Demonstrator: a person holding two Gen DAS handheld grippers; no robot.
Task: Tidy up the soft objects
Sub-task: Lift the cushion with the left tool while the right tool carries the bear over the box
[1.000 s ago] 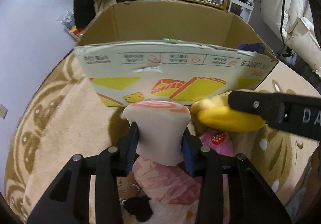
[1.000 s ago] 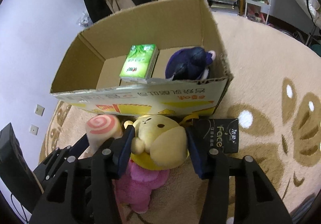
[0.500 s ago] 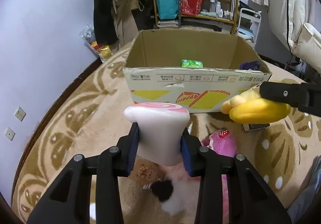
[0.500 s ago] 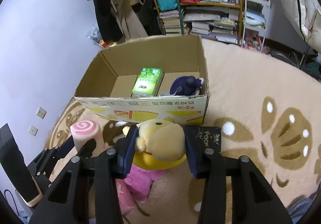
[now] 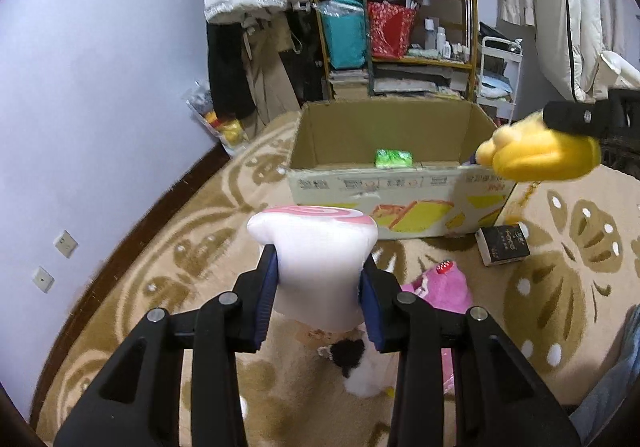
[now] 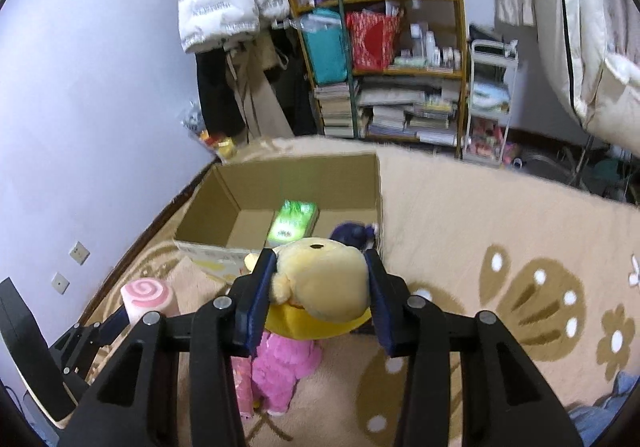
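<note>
Where box wall (image 5: 400,183) hides, purple plush (image 6: 352,235)

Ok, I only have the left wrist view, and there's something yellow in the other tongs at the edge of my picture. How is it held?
Observer: The right tongs are shut on a yellow bear by its head, one pad on each side.
Operator: What's in the box besides the green pack?
Observer: A dark purple plush lies in the box, right of the green pack, by the right wall.
Operator: Any room in there for my swirl roll?
Observer: Left of the green pack the box floor shows bare cardboard.
</note>
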